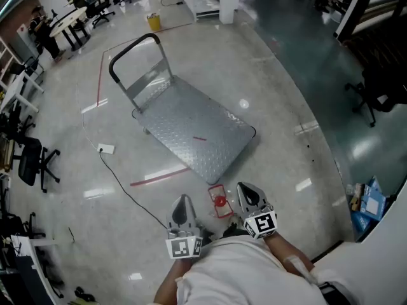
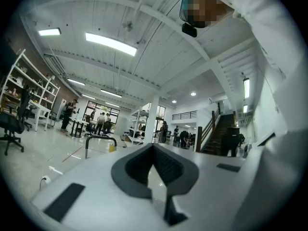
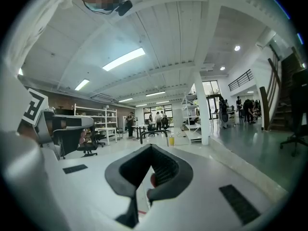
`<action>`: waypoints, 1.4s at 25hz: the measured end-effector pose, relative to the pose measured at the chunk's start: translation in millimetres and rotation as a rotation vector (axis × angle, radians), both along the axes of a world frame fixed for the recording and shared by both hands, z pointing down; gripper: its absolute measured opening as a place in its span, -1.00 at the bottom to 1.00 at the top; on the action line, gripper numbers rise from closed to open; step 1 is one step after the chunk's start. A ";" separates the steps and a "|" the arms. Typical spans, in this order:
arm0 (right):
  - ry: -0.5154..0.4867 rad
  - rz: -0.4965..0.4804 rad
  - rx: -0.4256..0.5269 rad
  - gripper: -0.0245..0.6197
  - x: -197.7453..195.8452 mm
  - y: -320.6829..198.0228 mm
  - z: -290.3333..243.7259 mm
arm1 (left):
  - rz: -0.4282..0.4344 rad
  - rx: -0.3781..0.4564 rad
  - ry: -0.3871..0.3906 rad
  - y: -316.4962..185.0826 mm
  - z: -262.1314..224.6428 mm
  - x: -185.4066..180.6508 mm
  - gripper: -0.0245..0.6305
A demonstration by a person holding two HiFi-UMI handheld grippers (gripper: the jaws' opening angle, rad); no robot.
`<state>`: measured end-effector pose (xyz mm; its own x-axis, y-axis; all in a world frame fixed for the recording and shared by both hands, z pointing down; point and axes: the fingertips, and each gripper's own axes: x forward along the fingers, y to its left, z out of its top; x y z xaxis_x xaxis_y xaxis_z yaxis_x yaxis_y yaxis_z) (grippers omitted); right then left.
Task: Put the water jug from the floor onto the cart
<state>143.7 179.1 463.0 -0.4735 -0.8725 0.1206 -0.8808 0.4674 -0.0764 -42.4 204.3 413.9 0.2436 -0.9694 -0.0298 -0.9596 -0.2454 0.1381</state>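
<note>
Steel platform cart (image 1: 194, 129) on glossy floor (image 1: 286, 100), red-capped water jug (image 1: 219, 203) on floor near cart's edge, left gripper (image 1: 182, 203) and right gripper (image 1: 248, 193) flanking jug, both jaws pressed together

Bright, even light all round, pouring down from long ceiling strips (image 2: 110, 43) overhead. The polished floor (image 1: 286, 164) throws back white glare patches, and shadows are faint and soft-edged. The head view is sharp in the middle and bows outward toward its edges. Both gripper views are heavy fisheye, with beams curving and a black vignette in every corner. Up close, the left hand-held gripper (image 2: 154, 146) reads slightly soft. The far hall is tiny and a bit hazy.
</note>
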 end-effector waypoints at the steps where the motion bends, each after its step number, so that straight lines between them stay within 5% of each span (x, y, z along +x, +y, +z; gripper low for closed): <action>1: 0.011 0.003 -0.006 -0.89 -0.4 -1.9 2.4 | -0.001 0.000 -0.001 -0.3 -0.4 -0.4 -0.92; 11: 0.236 -0.073 -0.343 -0.88 -21.6 -43.7 126.0 | -0.015 -0.018 -0.018 -9.1 10.2 -7.8 -0.92; 14: 0.315 -0.119 -0.473 -0.69 -31.4 -61.7 192.6 | -0.011 -0.014 -0.029 -26.2 23.2 -13.4 -0.92; 22: 0.503 -0.262 -0.947 -0.34 -36.4 14.5 392.0 | -0.057 -0.134 0.016 -22.9 81.2 -35.7 -0.92; 35: 0.644 -0.305 -1.113 -0.06 -48.7 58.8 549.6 | -0.052 -0.262 0.031 -7.0 180.0 -55.1 -0.92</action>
<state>95.0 237.9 1012.6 -0.2206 -0.0311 0.9749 -0.7751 0.6122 -0.1559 -97.5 197.2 594.0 0.1957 -0.9563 0.2170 -0.9643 -0.1475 0.2200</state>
